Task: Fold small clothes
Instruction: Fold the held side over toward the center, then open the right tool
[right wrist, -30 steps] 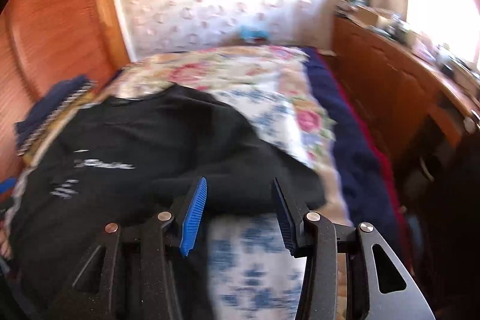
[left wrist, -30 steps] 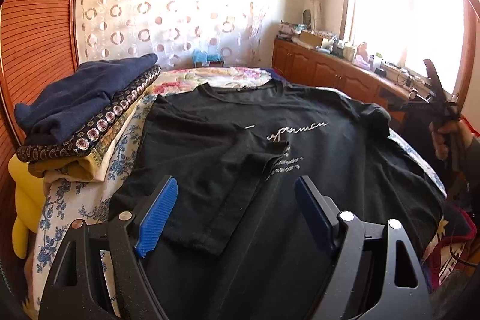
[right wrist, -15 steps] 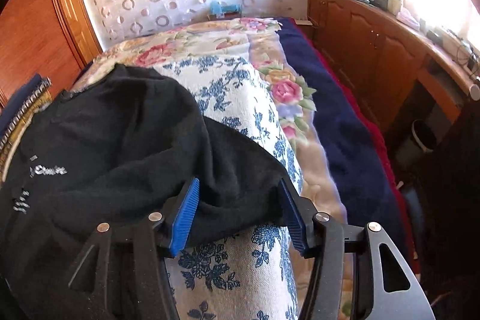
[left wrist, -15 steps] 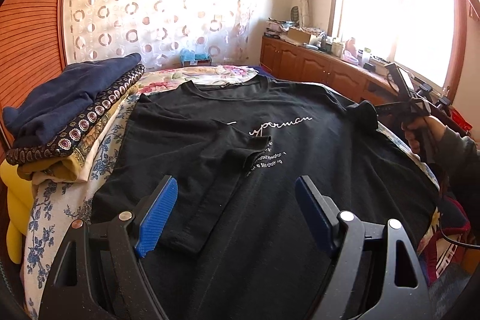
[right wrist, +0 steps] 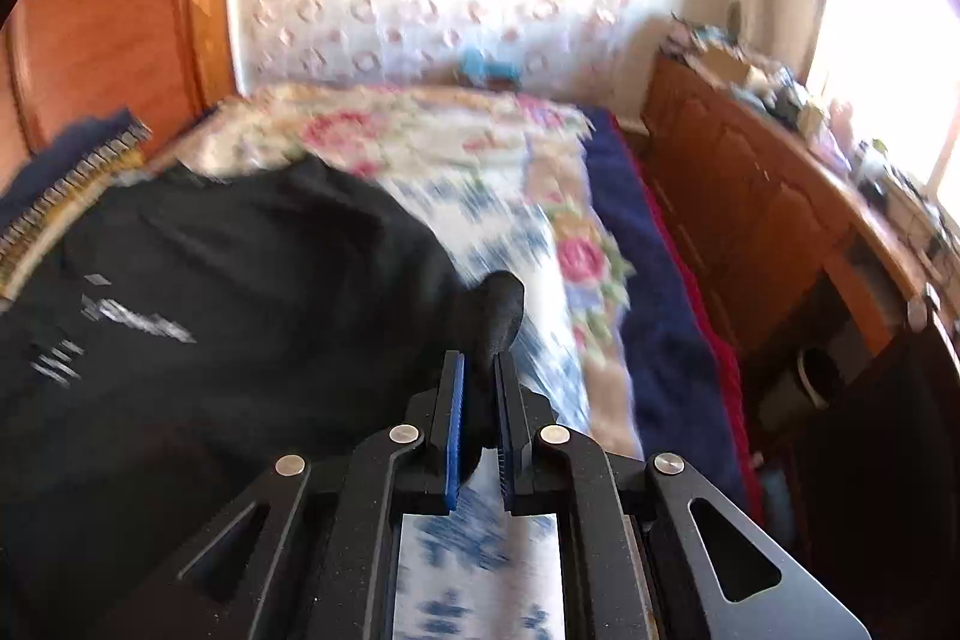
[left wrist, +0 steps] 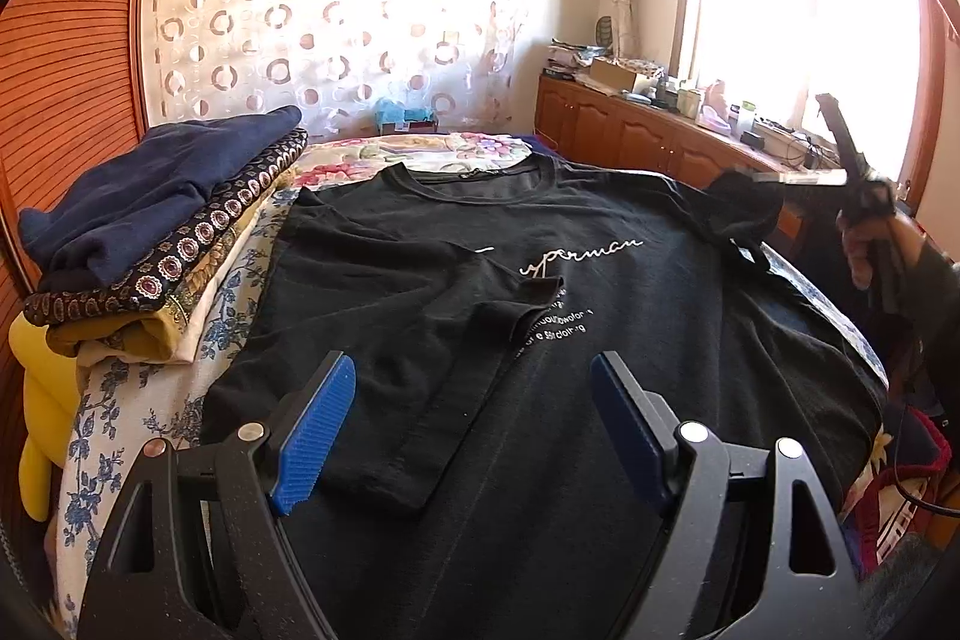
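A: Since the earlier frame, right gripper point(right wrist: 478, 370) jaws have just been closing; now pinched on the right sleeve point(right wrist: 492, 310) of the black T-shirt point(left wrist: 540, 340), bunched into a soft knob.

B: Shirt lies flat on the floral bedspread point(left wrist: 150, 400), left sleeve folded inward. Left gripper point(left wrist: 474, 424) hovers wide, empty, over its hem.

A: Only the left view shows the person's hand point(left wrist: 864, 244); right view is blurred. Folded stack point(left wrist: 156, 232) left of shirt.

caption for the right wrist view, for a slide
Right gripper, jaws just closed, pinches the sleeve of a black t-shirt on a floral bedspread.
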A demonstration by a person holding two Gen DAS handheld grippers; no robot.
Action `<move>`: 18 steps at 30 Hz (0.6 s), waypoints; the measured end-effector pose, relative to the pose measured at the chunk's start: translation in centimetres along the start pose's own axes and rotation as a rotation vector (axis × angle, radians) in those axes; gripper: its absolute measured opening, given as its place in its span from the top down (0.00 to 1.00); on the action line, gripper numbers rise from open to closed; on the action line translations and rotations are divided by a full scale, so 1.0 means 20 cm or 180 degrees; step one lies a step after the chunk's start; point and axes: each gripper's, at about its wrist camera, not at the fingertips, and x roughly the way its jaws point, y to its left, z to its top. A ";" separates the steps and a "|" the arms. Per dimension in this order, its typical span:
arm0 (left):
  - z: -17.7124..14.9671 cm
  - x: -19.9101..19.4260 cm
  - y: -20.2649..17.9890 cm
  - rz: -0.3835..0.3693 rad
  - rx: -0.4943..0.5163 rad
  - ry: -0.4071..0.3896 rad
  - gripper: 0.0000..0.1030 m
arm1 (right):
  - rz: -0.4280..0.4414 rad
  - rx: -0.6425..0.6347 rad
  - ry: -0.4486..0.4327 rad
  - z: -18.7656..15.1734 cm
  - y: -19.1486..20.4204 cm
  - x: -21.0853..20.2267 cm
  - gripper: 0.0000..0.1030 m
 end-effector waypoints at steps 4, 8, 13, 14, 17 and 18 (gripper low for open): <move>0.00 0.00 0.00 0.0006 -0.0008 0.0001 0.21 | 0.0359 -0.0168 -0.0306 0.16 0.21 -0.15 0.91; 0.01 0.01 0.00 0.0020 0.0007 0.0014 0.21 | 0.0795 -0.0254 -0.0523 0.27 0.41 -0.25 0.38; 0.00 0.00 0.00 0.0027 0.0017 -0.0004 0.21 | 0.0747 -0.0236 -0.0414 0.19 0.41 -0.22 0.36; 0.00 0.00 0.00 0.0032 0.0010 0.0002 0.21 | 0.0710 -0.0243 -0.0334 0.17 0.39 -0.19 0.36; -0.01 0.01 0.01 0.0035 -0.0013 0.0006 0.21 | 0.0640 -0.0204 -0.0072 0.09 0.37 -0.11 0.36; -0.01 0.01 0.01 0.0033 -0.0020 0.0007 0.21 | 0.0667 -0.0198 0.0008 0.06 0.37 -0.09 0.36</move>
